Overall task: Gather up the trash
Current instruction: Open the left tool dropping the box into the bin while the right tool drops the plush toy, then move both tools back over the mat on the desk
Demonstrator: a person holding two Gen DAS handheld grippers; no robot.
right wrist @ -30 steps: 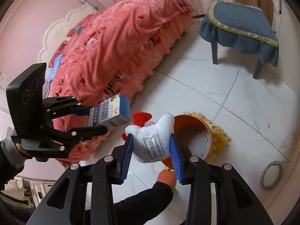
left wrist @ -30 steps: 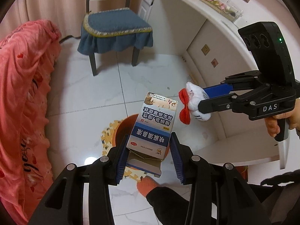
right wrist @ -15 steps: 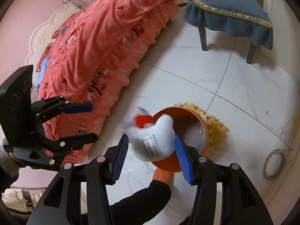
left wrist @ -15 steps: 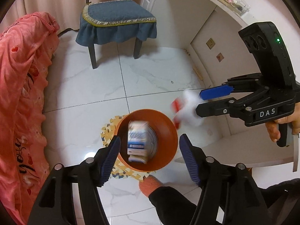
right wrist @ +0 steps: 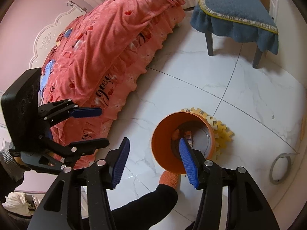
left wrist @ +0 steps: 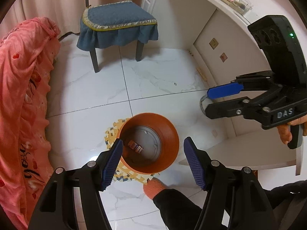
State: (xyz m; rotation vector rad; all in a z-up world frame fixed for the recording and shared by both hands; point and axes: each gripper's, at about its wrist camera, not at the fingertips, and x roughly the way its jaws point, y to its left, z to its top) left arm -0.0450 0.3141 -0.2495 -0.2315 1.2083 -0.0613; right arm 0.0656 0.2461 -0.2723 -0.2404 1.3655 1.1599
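Wide marble-tile floor point(left wrist: 96, 95), white with grey veins and dark grout lines. Along its one edge, a bed point(right wrist: 107, 44) under a coral-pink ruffled cover printed with hearts and script. Beyond, a chair point(left wrist: 117, 23) with dark legs and a blue skirted cushion trimmed in yellow. To the other side, a white desk point(left wrist: 216, 44), curved top carrying small clutter too blurred to name. Centre floor: an orange bin point(left wrist: 173, 134), upright and open-topped, seated on a yellow foam mat point(left wrist: 112, 126) with jigsaw edges, touching it all round the base. Down inside the bin, on its grey bottom, a small box point(left wrist: 135, 146) with blue and red print, lying flat; beside it in the right view something orange-red, too shadowed to identify. Just below the bin's near wall, an orange-socked foot point(left wrist: 154, 187) under a black trouser leg. Near the desk foot, a grey tape ring point(right wrist: 280, 168) flat on the tile, well apart from the bin. Left gripper point(left wrist: 153, 159) poised above the bin, blue pads spread wide either side of the rim (nothing between them). Right gripper point(right wrist: 153, 159) likewise gaping and empty, one pad overlapping the bin mouth in view, the other out over bare tile.
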